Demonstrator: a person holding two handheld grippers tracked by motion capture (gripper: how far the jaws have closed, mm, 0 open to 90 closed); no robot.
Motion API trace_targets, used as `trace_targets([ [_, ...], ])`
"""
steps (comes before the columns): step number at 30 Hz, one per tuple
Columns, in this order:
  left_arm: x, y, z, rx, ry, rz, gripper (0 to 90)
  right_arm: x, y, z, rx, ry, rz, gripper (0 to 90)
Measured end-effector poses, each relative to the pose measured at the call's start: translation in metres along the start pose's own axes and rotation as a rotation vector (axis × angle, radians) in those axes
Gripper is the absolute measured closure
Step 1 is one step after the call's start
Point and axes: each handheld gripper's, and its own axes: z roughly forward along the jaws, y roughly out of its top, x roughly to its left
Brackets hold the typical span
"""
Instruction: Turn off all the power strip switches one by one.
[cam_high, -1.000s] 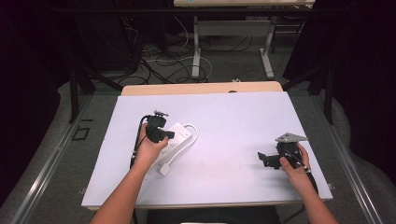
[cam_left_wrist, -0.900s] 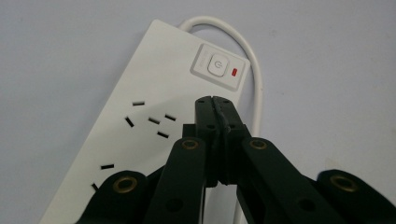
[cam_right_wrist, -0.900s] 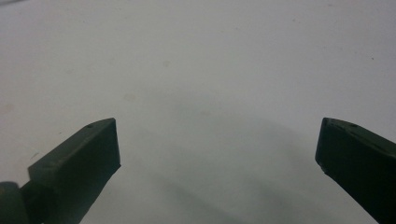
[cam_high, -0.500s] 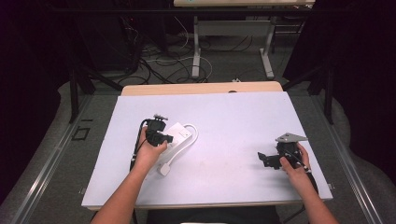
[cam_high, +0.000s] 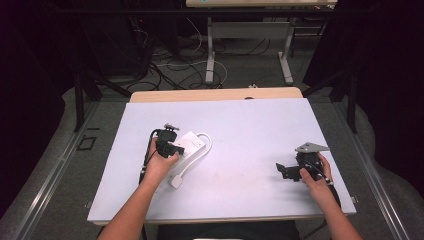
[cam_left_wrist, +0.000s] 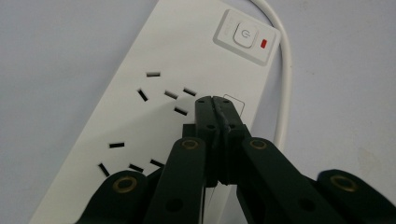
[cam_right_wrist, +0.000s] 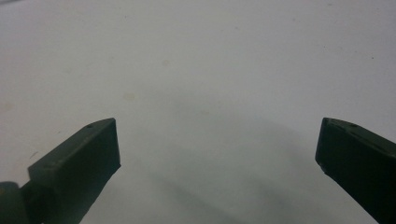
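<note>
1. Left claw (cam_left_wrist: 215, 100) has its jaws pressed together with nothing between them, tips hovering over the white power strip (cam_left_wrist: 154, 102) at the middle of the left gripper view. I cannot tell whether the tips touch the strip's face.
2. In the high view the power strip (cam_high: 187, 150) lies left of centre on the surface (cam_high: 250, 130), partly under my left hand (cam_high: 161, 162), its white cord (cam_high: 206, 141) looping round the far end.
3. I judge the step to be pressing the strip's switch (cam_left_wrist: 245, 35), which sits at the upper right of the left gripper view, with a red mark just beside it. I would keep the jaws together as one blunt point.
4. I would slide the tips past the socket slots toward the switch, then come straight down, so the light strip does not skid.
5. Right claw (cam_high: 284, 169) rests at the lower right of the high view, well apart from the strip; its jaws stand wide apart over bare surface, holding nothing. I would leave it there.
</note>
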Motion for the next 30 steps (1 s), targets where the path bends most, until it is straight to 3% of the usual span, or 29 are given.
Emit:
trace_targets([
  [16, -0.0023, -0.0003, 0.0023, -0.008, 0.012, 0.012, 90.0, 0.0004, 0.0000, 0.0000, 0.001, 0.001, -0.003, 0.0],
  [23, -0.0019, 0.0003, 0.0036, 0.013, 0.023, 0.033, 90.0, 0.0000, 0.0000, -0.0001, 0.001, -0.002, -0.006, 0.0],
  [30, -0.0018, 0.0000, 0.0034, 0.015, 0.017, 0.017, 90.0, 0.0003, 0.0000, 0.0001, 0.000, 0.001, -0.007, 0.0],
])
